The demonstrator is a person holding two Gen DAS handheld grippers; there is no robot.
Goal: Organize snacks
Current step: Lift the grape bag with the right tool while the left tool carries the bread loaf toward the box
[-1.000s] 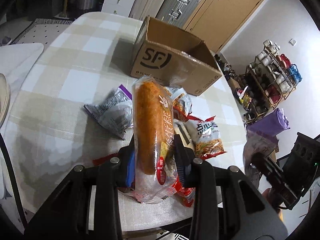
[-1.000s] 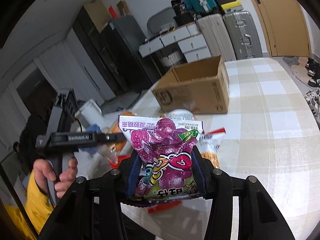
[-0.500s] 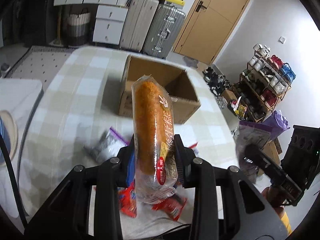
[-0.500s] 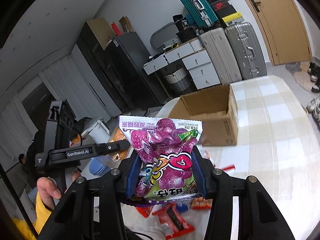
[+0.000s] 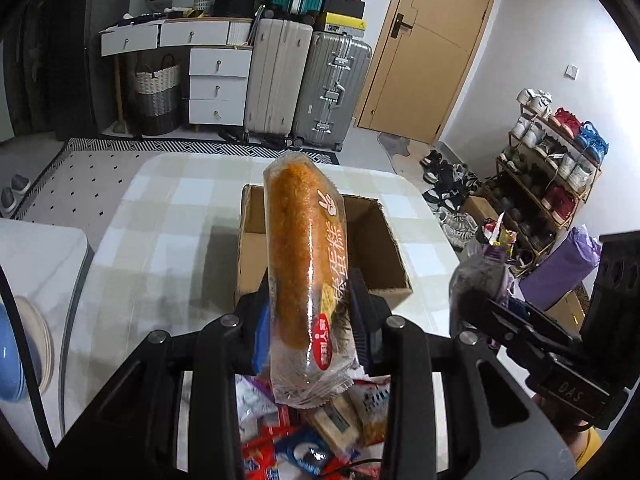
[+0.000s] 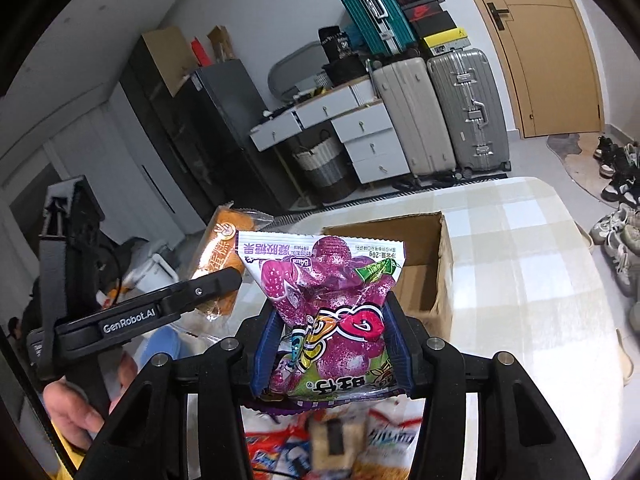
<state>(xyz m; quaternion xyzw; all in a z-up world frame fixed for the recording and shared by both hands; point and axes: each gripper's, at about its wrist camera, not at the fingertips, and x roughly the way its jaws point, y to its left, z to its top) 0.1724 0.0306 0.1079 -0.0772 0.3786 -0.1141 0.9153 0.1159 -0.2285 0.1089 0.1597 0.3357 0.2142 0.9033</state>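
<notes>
My left gripper (image 5: 310,320) is shut on a long orange cake roll in clear wrap (image 5: 302,264), held upright high above the table. My right gripper (image 6: 332,344) is shut on a purple grape gummy bag (image 6: 328,300). An open brown cardboard box (image 5: 380,252) stands on the checked table ahead; it also shows in the right wrist view (image 6: 424,268). The right gripper shows at the right of the left wrist view (image 5: 480,304); the left gripper with the roll shows at the left of the right wrist view (image 6: 216,284).
Several loose snack packets (image 5: 320,436) lie on the table below both grippers (image 6: 320,444). The table is covered by a checked cloth (image 5: 160,216). A blue bowl (image 5: 12,352) sits at the left. Suitcases (image 5: 332,92), drawers and a shoe rack (image 5: 552,184) stand behind.
Both grippers have risen and tilted up with their snacks; the box now lies lower and nearer below them, and the loose packets have dropped to the bottom edge.
</notes>
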